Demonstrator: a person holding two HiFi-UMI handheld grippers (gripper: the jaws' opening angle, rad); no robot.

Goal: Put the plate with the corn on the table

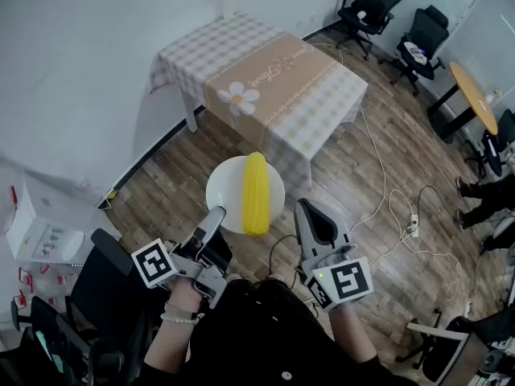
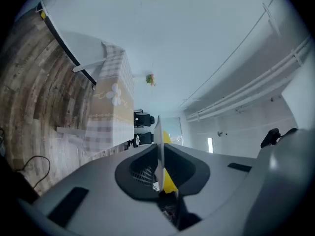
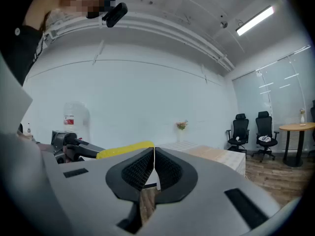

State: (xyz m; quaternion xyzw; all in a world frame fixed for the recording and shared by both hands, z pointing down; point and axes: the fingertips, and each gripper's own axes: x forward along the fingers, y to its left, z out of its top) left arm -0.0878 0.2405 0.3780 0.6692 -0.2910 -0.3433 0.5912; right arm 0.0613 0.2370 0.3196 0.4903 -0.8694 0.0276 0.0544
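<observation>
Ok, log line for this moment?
stage: plate held in the air, short of table | left gripper: shut on plate rim | corn: lying on plate | right gripper: shut, empty

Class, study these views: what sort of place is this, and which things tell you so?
Probably an office or workroom: black swivel chairs near a round table, a power strip with cables on the wood-look floor, and a cloth-covered table set up in the middle.

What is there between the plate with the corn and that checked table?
Only bare wooden floor, seen in the head view; the plate, held by the left gripper, is short of the table.
</observation>
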